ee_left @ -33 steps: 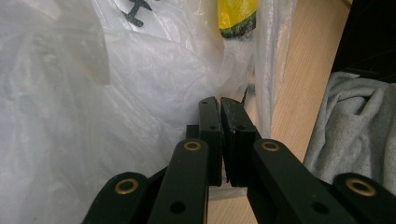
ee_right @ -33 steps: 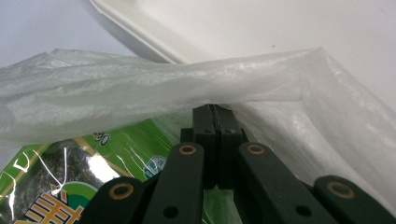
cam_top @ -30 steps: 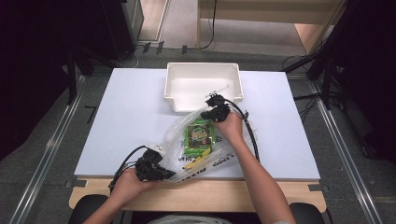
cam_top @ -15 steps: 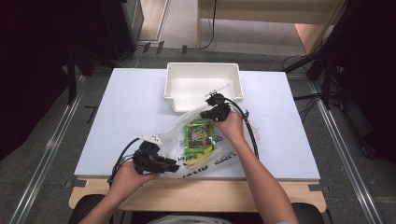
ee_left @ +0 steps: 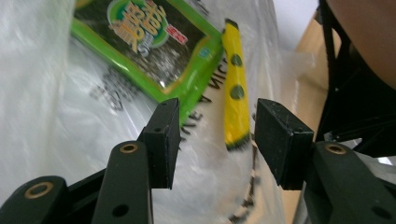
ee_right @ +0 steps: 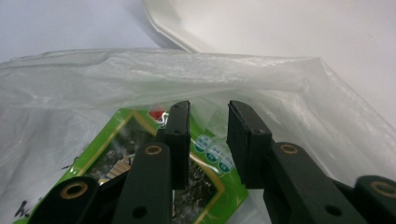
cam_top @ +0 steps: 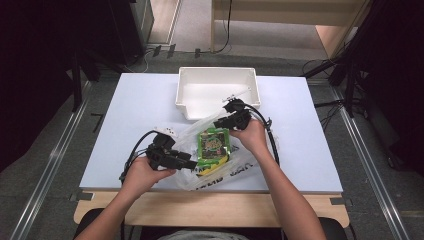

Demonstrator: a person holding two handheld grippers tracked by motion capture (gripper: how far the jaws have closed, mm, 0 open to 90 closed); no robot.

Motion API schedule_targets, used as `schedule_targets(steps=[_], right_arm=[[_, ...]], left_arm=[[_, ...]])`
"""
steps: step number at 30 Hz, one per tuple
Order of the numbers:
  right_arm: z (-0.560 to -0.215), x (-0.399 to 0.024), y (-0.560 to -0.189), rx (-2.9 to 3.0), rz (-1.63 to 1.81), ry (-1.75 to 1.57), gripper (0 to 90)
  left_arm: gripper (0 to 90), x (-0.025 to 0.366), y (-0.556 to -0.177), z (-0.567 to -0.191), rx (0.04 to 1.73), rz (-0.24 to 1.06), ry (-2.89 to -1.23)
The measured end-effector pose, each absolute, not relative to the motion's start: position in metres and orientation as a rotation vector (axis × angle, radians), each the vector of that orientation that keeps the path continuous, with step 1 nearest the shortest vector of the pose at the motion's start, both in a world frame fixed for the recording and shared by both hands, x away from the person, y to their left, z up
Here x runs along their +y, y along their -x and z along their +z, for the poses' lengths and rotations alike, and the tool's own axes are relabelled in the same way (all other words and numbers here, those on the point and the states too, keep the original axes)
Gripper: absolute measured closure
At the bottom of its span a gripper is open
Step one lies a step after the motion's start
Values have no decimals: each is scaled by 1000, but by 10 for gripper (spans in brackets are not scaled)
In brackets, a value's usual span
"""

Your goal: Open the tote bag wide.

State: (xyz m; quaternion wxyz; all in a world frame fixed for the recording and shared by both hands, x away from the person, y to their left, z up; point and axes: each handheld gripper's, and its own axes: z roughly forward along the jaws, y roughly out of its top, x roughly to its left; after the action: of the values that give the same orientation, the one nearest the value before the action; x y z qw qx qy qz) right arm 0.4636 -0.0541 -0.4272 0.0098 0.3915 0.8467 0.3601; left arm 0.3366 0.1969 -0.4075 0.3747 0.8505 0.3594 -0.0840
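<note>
A clear printed plastic bag (cam_top: 237,172) lies on the white table, with a green snack packet (cam_top: 212,142) and a yellow stick-shaped item (cam_top: 216,168) inside. My left gripper (cam_top: 192,164) hovers at the bag's near left side. Its jaws have just been opening and stand apart over the bag (ee_left: 42,116), the green packet (ee_left: 144,42) and the yellow item (ee_left: 235,84), pressing on nothing. My right gripper (cam_top: 218,123) is at the bag's far edge. Its jaws (ee_right: 208,135) have also just been opening, with a narrow empty gap above the packet (ee_right: 116,158) and the bag's film (ee_right: 140,74).
A white rectangular tray (cam_top: 216,71) stands just beyond the bag at the table's far middle, its rim (ee_right: 280,28) close to the right gripper. Black cables trail from both grippers. The wooden front edge (cam_top: 210,207) runs below the forearms.
The left gripper rose and moved away from the near edge, and its jaws went from shut to open. The right gripper's jaws opened too, and it lifted slightly off the bag.
</note>
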Motion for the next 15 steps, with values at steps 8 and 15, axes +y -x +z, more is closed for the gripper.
schedule_targets(steps=[8, 15], right_arm=[[-420, -64, -444, 2645, 1155, -1204, 644], [-417, -75, -421, 2656, 1151, -1164, 705]], left_arm=[[488, 190, -362, -405, 973, -234, -2175], [536, 182, -379, -399, 959, -202, -2182]])
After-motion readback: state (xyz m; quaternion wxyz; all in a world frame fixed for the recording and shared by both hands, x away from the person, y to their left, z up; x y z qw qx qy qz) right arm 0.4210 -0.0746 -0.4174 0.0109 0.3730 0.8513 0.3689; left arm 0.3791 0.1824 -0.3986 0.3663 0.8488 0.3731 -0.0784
